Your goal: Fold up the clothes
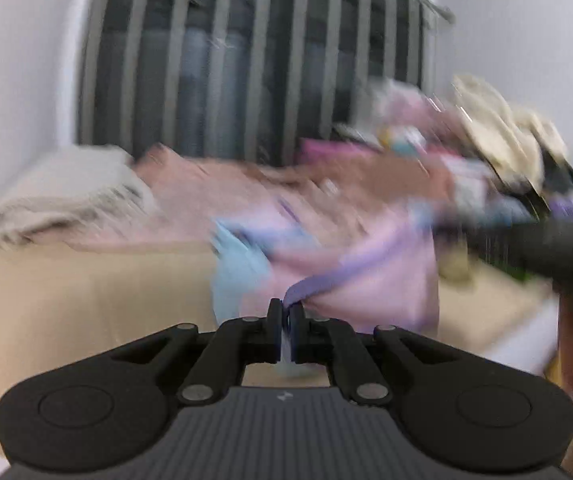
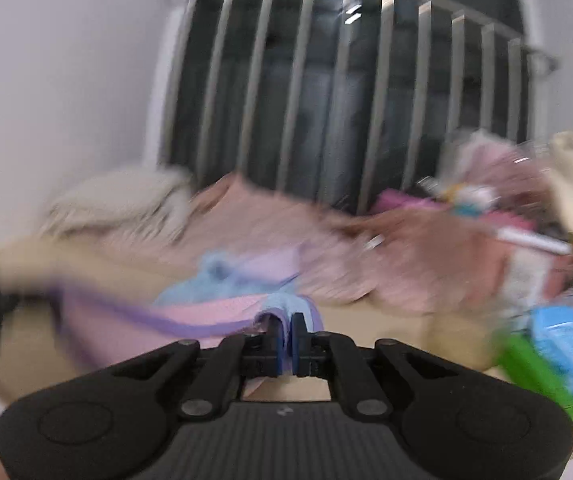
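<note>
Free room near left, clutter far right

Bare tan bed surface [image 1: 66,280] open on the left; grey blanket [image 1: 62,196] and pink bedding [image 2: 278,236] block behind, cluttered pile [image 2: 526,240] blocks right, barred window [image 2: 346,92] closes the back.

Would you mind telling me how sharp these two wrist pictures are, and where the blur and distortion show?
Left wrist view: the left gripper is sharp, but the pink garment and clutter smear diagonally. Right wrist view: the right gripper is crisp, the bed blurred; the window bars bow from fisheye distortion.

Soft, even light; heavy motion blur; fisheye-bent edges.
</note>
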`<state>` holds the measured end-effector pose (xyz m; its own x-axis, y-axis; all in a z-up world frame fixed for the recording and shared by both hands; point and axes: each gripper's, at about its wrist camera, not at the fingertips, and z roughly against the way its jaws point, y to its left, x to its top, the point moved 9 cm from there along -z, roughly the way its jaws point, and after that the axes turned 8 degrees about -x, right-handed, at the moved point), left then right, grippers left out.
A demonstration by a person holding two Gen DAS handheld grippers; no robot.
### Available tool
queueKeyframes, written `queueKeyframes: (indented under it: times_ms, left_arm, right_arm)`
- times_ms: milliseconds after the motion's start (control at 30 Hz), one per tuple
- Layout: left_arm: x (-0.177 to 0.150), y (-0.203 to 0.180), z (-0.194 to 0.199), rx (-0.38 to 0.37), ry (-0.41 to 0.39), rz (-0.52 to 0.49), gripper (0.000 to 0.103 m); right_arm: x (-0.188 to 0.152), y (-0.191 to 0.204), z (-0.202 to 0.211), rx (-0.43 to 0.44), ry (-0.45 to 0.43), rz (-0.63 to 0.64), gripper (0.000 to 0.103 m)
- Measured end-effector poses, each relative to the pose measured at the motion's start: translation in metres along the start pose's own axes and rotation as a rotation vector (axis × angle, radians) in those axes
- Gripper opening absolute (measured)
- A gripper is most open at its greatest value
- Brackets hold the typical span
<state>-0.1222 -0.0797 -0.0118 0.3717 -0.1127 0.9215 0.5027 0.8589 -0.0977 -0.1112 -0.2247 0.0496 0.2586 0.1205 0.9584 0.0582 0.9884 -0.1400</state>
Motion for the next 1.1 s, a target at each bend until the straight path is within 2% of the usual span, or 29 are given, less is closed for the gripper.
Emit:
queueKeyframes:
  times_ms: [67, 100, 133, 200, 333, 467, 533, 633, 667, 700, 733, 800, 867, 900, 1000, 1100]
  left_arm:
    - [-0.011, -0.018, -0.006, -0.054, 0.028, -0.010, 0.009]
    - [-0.014, -0.027, -0.010, -0.079, 0.037, -0.023, 0.017]
    - [-0.017, -0.034, -0.014, -0.101, 0.049, -0.043, 0.029]
    - [-0.022, -0.044, -0.022, -0.112, 0.067, -0.077, 0.043]
    - [-0.034, -0.051, -0.038, -0.128, 0.135, -0.086, 0.043]
    - [-0.028, -0.052, -0.032, -0.170, 0.105, -0.036, 0.045]
    - [-0.024, -0.057, -0.026, -0.215, 0.079, -0.024, 0.054]
    - [-0.027, -0.068, -0.030, -0.217, 0.097, -0.065, 0.056]
    - [-0.029, -0.071, -0.034, -0.203, 0.112, -0.082, 0.055]
    - [-0.031, -0.073, -0.039, -0.187, 0.126, -0.092, 0.049]
    - [-0.031, -0.071, -0.044, -0.164, 0.136, -0.080, 0.035]
    - [-0.028, -0.067, -0.050, -0.137, 0.147, -0.040, 0.025]
    - [-0.021, -0.066, -0.050, -0.137, 0.142, 0.004, 0.025]
    - [-0.017, -0.067, -0.048, -0.142, 0.132, 0.020, 0.027]
    - [-0.006, -0.071, -0.038, -0.177, 0.101, 0.077, 0.049]
    - [-0.002, -0.078, -0.032, -0.212, 0.106, 0.133, 0.050]
  right_arm:
    - [-0.004, -0.013, 0.006, -0.007, -0.024, 0.007, 0.004]
    - [-0.006, -0.018, 0.006, -0.013, -0.024, 0.001, 0.004]
    - [-0.009, -0.022, 0.006, -0.020, -0.020, -0.010, 0.004]
    - [-0.014, -0.030, 0.006, -0.034, -0.011, -0.032, 0.004]
    - [-0.009, -0.037, 0.013, -0.039, -0.046, -0.049, 0.004]
    - [-0.003, -0.041, 0.014, -0.024, -0.054, -0.083, 0.004]
    - [0.003, -0.041, 0.015, -0.007, -0.064, -0.091, 0.004]
    - [0.015, -0.040, 0.016, 0.020, -0.089, -0.103, 0.004]
    - [0.019, -0.038, 0.017, 0.028, -0.100, -0.103, 0.004]
    - [0.023, -0.037, 0.018, 0.036, -0.109, -0.101, 0.004]
    - [0.027, -0.035, 0.018, 0.041, -0.117, -0.101, 0.004]
    - [0.034, -0.033, 0.022, 0.056, -0.131, -0.109, 0.004]
    - [0.038, -0.032, 0.025, 0.063, -0.139, -0.112, 0.004]
    - [0.040, -0.032, 0.027, 0.066, -0.143, -0.113, 0.004]
    - [0.044, -0.032, 0.029, 0.067, -0.149, -0.107, 0.004]
    - [0.050, -0.031, 0.030, 0.070, -0.149, -0.108, 0.004]
